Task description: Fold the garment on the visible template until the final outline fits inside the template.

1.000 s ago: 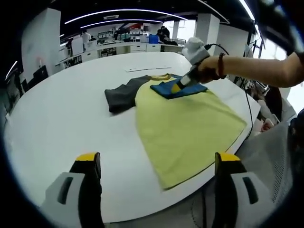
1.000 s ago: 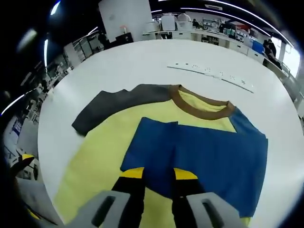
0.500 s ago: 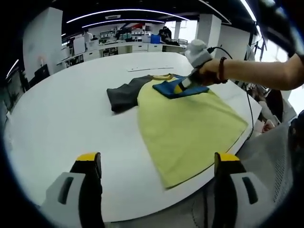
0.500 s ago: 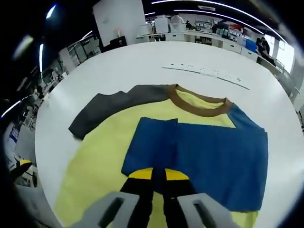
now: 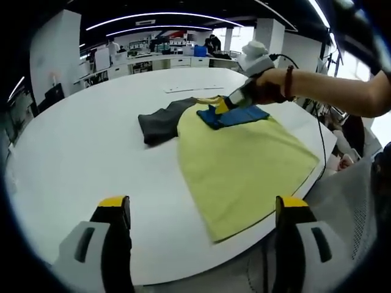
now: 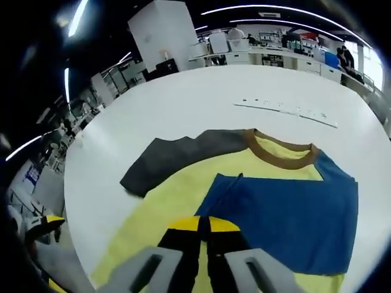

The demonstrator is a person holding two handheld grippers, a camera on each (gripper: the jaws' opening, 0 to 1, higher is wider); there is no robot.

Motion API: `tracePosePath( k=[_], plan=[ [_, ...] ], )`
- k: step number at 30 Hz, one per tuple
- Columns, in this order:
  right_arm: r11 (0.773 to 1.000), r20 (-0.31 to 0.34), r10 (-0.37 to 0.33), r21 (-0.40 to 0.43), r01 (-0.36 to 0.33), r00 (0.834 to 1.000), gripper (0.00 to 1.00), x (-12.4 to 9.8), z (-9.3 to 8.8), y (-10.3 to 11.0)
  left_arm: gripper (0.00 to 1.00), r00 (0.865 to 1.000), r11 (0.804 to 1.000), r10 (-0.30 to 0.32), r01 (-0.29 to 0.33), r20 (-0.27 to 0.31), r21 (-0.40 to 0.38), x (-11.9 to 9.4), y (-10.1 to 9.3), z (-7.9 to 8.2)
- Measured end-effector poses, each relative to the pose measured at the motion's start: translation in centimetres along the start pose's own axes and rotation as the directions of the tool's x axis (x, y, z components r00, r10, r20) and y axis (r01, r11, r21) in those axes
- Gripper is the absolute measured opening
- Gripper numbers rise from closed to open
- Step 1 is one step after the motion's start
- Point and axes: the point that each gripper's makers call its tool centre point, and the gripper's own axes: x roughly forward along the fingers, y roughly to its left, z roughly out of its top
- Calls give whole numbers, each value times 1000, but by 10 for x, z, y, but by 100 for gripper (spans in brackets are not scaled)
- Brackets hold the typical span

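**One sleeve folded, most folding left**

Tongs first: the right gripper has its jaws pressed together, apparently pinching the blue sleeve folded over the shirt; the left gripper is spread wide, holding nothing, near the shirt's hem. The grey sleeve beside the collar lies unfolded on the table, so I judge most folds remain

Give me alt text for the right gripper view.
The right gripper, jaws closed, hangs over a yellow T-shirt on a white table; its blue sleeve is folded over the body, its grey sleeve spread flat.
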Motion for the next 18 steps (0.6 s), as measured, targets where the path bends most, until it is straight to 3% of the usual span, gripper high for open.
tracePosePath(
  k=[8, 11, 18],
  plan=[
    [990, 20, 118, -87, -115, 993, 0, 9, 10, 33, 96, 1000, 1000, 10, -10, 3, -12, -3, 3, -3],
    [982, 11, 182, -59, -181, 983, 0, 12, 7, 47, 96, 1000, 1000, 14, -14, 2, -17, -4, 4, -4],
    [988, -27, 130, -83, -132, 991, 18, 12, -3, 37, 96, 1000, 1000, 17, -17, 1, -21, -3, 5, -5]
  ],
)
